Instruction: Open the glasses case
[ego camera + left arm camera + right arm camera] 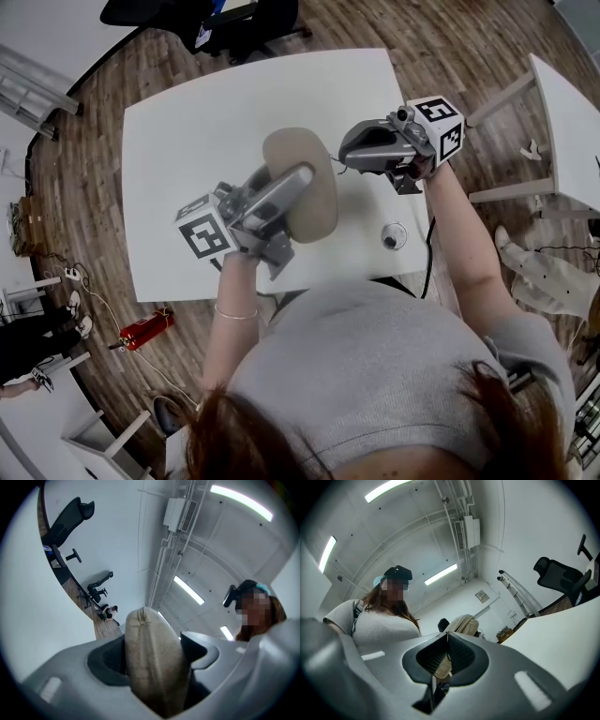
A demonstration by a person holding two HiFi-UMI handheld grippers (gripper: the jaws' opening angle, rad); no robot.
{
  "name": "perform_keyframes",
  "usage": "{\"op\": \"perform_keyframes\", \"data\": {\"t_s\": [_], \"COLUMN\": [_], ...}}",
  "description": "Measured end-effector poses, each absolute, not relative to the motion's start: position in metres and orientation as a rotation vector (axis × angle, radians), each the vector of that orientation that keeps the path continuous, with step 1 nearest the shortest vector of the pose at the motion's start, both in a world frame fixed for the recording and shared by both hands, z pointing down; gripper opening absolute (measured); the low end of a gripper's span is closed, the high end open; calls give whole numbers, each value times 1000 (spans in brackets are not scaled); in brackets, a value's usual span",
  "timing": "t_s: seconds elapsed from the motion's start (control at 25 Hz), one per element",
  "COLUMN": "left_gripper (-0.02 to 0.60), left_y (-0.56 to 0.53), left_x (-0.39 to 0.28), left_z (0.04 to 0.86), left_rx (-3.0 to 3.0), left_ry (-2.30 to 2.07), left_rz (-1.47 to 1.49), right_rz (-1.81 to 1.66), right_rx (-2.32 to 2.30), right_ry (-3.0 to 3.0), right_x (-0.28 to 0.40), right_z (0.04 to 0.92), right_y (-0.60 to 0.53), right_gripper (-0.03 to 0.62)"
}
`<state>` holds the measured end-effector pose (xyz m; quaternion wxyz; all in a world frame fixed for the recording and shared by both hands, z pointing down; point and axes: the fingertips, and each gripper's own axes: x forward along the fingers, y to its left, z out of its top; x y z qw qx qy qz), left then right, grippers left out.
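Holding the beige glasses case [319,202] above the counter [187,141], clamped in the left gripper [298,180]. Right gripper [342,159] clenched at the case's edge, whether pinching a zip tab unclear. Next, probably: brace the case and draw the seam open.

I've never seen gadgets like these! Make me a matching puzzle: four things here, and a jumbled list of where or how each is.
Things:
1. left gripper
2. right gripper
3. red fire extinguisher
4. round grey cable port

States or places:
A. set into the white table
B. fingers shut together
C. lying on the wooden floor
D. fingers clamped on the beige fabric glasses case

Pairs: 1-D, 2-B, 3-C, 4-A
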<state>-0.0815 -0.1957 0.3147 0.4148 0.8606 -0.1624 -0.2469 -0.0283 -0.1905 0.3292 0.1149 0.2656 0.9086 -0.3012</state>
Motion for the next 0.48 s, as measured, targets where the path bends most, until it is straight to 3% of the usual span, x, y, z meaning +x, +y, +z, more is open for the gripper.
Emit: {"op": "perform_keyframes", "data": {"t_s": [0.48], "left_gripper": [337], "left_y": [-207], "left_x": [-80], "left_z": [316], "left_rx": [2150], "left_ry": [-417], "left_rz": [-613], "right_rz": [-863], "right_rx": [743], "right_ry": [2722], "right_x": [-23], "right_z": [336], "right_y": [-186], "right_gripper": [11]}}
